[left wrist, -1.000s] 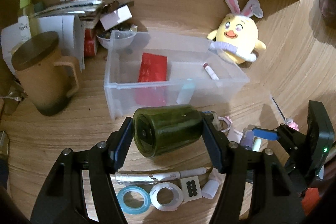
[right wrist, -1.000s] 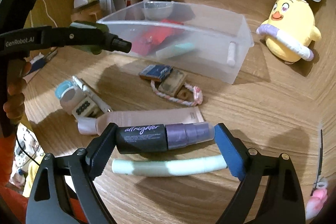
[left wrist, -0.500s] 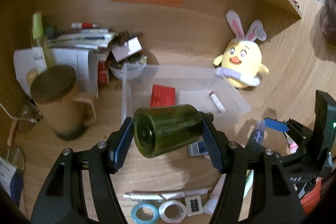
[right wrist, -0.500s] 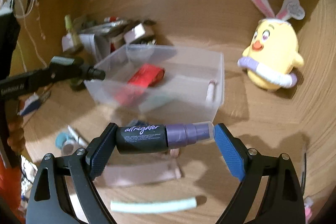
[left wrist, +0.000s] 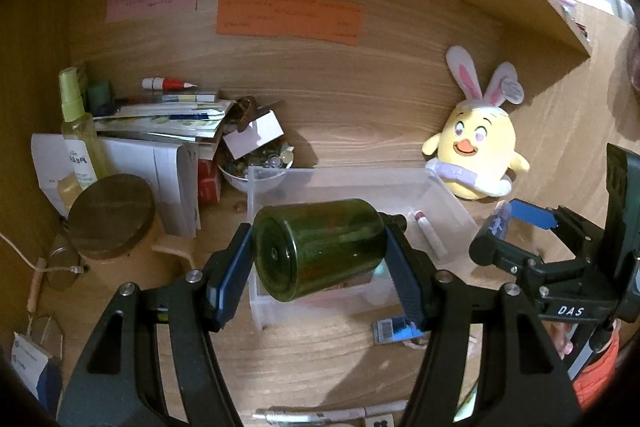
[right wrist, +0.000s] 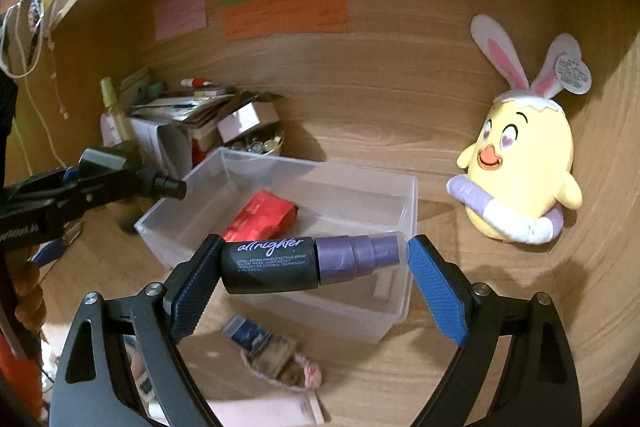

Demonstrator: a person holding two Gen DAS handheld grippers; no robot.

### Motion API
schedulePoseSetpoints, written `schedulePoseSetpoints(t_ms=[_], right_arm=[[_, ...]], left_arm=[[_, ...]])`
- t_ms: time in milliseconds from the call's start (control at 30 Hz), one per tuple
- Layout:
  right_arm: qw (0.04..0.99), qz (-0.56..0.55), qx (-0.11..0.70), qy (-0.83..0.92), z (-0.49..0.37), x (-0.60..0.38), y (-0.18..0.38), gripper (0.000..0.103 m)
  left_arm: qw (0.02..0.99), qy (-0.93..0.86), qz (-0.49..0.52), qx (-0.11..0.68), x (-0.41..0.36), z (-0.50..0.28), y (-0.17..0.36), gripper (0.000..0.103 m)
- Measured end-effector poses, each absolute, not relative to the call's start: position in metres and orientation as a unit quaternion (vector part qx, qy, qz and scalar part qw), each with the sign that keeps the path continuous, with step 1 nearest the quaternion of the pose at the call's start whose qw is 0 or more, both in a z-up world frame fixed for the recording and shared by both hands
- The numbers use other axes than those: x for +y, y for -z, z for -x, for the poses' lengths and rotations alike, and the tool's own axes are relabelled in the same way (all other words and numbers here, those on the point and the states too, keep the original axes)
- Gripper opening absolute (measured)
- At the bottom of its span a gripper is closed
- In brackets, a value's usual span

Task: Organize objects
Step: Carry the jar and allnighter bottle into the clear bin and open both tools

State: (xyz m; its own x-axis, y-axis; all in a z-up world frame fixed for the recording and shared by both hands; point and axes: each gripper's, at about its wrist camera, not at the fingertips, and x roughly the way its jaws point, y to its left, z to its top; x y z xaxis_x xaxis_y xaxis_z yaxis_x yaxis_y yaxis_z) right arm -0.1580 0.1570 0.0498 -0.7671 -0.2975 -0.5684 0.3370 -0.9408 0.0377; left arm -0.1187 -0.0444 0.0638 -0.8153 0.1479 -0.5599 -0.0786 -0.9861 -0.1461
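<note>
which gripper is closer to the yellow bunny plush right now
Right. In the left wrist view the right gripper, holding the spray bottle, sits just below the plush; the left gripper is over the clear bin, farther left.

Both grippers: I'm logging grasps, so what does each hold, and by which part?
Left gripper: green bottle, lying sideways, clamped end to end, base and cap. Right gripper: setting spray, likewise clamped between base and clear cap.

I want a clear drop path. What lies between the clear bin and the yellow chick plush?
Right wrist view: only bare wooden desk between the clear bin and the chick plush.
</note>
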Motion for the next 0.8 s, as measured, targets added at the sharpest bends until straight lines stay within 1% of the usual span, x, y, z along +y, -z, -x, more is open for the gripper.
schedulePoseSetpoints(t_ms=[400,800], right_arm=[[0.149,-0.353,0.028,0.923,0.21,0.146,-0.019,0.09],[0.145,-0.377,0.043,0.914,0.23,0.135,0.002,0.09]], left_arm=[[0.045,-0.939,0.34,-0.034,-0.039,0.156,-0.035,0.064],[0.046,-0.927,0.371,-0.027,-0.036,0.175,-0.014,0.064]])
